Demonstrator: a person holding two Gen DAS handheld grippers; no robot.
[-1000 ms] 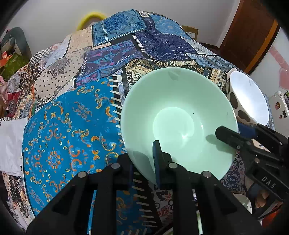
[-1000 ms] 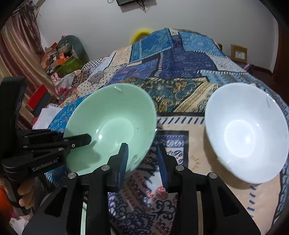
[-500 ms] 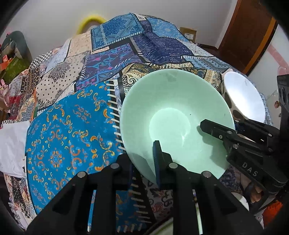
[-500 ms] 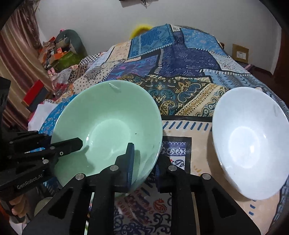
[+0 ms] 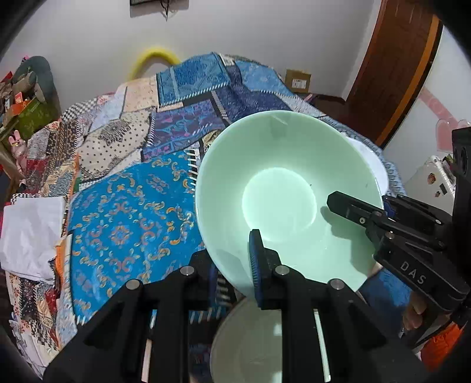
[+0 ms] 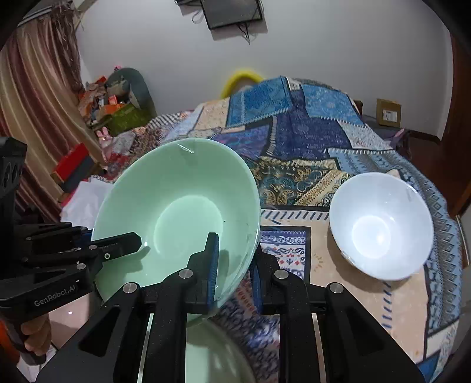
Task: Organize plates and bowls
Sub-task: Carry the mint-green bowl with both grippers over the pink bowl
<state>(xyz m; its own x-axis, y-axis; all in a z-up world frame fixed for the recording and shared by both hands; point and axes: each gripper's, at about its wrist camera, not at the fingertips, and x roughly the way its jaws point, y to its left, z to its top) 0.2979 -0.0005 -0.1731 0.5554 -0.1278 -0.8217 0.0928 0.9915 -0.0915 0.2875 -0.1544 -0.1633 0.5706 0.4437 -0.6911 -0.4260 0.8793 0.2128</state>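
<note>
Risen off the patchwork bed (image 6: 309,141) since a second ago, along with the green bowl (image 5: 282,194). Left tool (image 5: 235,262) clamped on the bowl's 6 o'clock rim, right tool (image 6: 235,265) clamped on its opposite rim. White bowl (image 6: 379,224) resting on the bed at 3 o'clock. Second pale green dish (image 5: 250,338) below.

White plastered wall (image 6: 323,53) behind a bed covered by a patchwork quilt (image 6: 309,138). Dark screen (image 6: 231,13) mounted high on the wall, cables hanging. Striped curtain (image 6: 32,97) at left. Brown wooden door (image 5: 394,67) at right. Cardboard box (image 6: 388,113) against the wall. Cluttered boxes (image 6: 117,113) beyond the quilt's left edge.
</note>
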